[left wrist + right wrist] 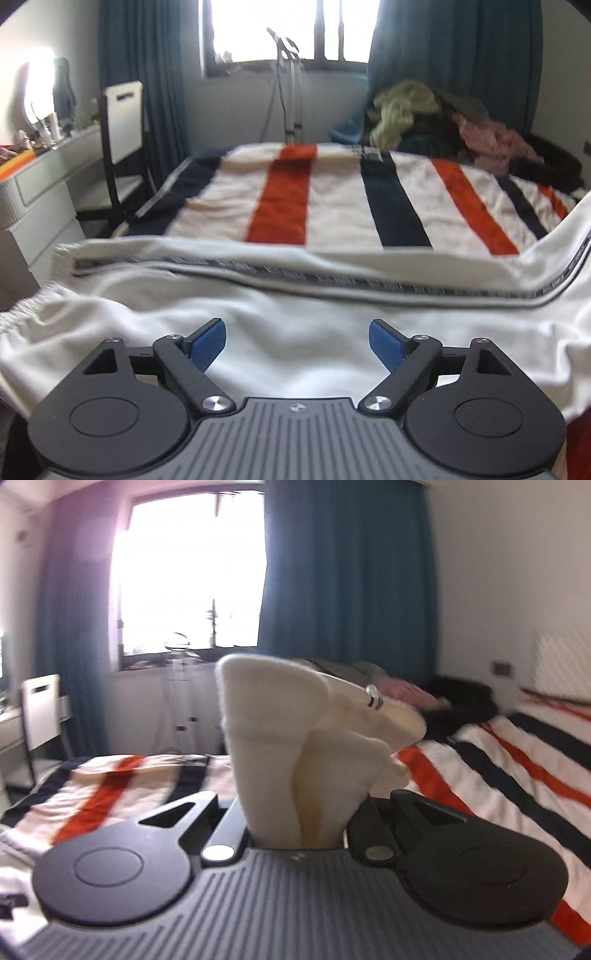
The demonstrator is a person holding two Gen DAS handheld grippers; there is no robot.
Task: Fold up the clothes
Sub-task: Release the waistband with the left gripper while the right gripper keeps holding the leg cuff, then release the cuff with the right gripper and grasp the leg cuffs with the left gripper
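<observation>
White garment (295,295) spread on striped bed (332,195), one bunched end lifted.
Left gripper (297,341) hovers over it, fingers spread, empty, likely ready to pin; right gripper (295,812) clenches bunched cloth, raised probably to carry a fold across.

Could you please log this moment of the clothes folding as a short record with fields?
surface: bed with striped blanket
garment: white garment with dark patterned trim, spread across the near edge of the bed
left gripper: open, blue pads apart above the white fabric, nothing between them
right gripper: shut on a bunched fold of cream-white fabric, lifted clear of the blanket
background: pile of unfolded clothes at the far end
</observation>
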